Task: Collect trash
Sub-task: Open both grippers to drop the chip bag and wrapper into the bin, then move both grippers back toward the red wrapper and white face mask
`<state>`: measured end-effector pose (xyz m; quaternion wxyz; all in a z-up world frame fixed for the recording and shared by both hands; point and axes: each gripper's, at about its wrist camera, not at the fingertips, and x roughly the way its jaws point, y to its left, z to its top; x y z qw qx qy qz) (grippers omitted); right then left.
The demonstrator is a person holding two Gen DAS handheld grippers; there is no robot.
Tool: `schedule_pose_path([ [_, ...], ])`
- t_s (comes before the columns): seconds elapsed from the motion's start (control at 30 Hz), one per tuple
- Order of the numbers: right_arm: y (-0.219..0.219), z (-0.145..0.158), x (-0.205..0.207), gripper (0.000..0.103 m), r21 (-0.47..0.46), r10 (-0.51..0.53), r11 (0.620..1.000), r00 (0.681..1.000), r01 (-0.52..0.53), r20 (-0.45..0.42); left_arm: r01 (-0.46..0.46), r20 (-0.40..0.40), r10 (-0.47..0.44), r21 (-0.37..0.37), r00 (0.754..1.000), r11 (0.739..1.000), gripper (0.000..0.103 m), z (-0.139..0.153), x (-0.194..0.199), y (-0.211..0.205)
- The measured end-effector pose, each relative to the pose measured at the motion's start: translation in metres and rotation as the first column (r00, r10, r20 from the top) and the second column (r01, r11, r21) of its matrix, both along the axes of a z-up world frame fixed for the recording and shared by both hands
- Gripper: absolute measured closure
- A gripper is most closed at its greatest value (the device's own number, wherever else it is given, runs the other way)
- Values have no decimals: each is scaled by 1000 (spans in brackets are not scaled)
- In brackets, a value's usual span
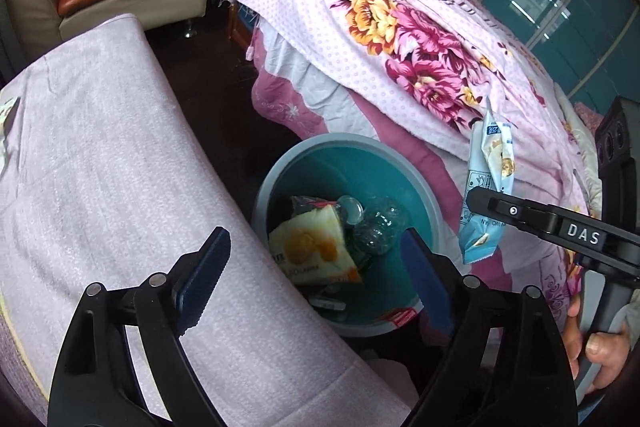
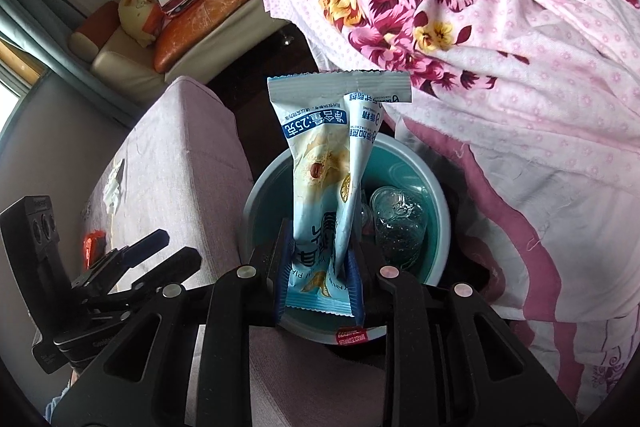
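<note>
Above the teal trash bin [image 2: 434,227], the right gripper [image 2: 320,279] pinches a light-blue snack wrapper [image 2: 320,163] upright. The left gripper [image 1: 316,267], jaws spread wide and empty, hangs over the bin's yellow wrapper [image 1: 316,247] and crushed plastic bottle [image 1: 376,231].

**Teal bin among pinks and florals**

The bin [image 1: 420,187] is teal inside with a grey rim. In it lie a yellow-and-white packet [image 1: 316,247] printed with orange shapes and a clear plastic bottle [image 1: 378,227]. Just above the bin, the snack wrapper [image 2: 324,187] is light blue and white with dark blue lettering. Right of the bin, the bedsheet [image 1: 400,39] is pale pink, dotted, with magenta and yellow flowers. Left of the bin, the cover [image 1: 120,167] is plain lilac.
</note>
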<state>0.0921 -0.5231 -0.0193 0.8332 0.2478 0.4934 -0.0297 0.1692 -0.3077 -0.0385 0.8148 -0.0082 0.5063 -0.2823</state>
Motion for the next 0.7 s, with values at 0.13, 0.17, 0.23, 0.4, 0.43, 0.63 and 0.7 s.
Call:
schedule_pose_path([
  [0.13,3,-5,3,64,5,-5,1000,1000,5,-24,-22,-7,22,-13,1000,1000,14,2,-1,13],
  [0.17,4,-6,4,54,5,-7,1000,1000,7,-27,-27,-8,27,-18,1000,999,14,3,-2,15],
  [0.23,6,-5,3,36,-7,-12,1000,1000,12,-28,-33,-8,33,-23,999,999,14,5,-4,20],
  [0.4,8,-7,3,28,2,-25,1000,999,25,-45,-42,-13,42,-18,999,999,14,4,-9,28],
  [0.43,9,-7,3,28,0,-25,1000,998,25,-49,-45,-17,44,-16,999,999,14,3,-10,30],
  [0.63,16,-2,3,24,-12,-15,1000,998,14,-64,-72,-47,71,-9,996,997,13,-5,-16,45],
  [0.7,20,0,3,23,-20,-10,1000,998,9,-64,-81,-50,80,-10,996,997,13,-4,-17,49],
])
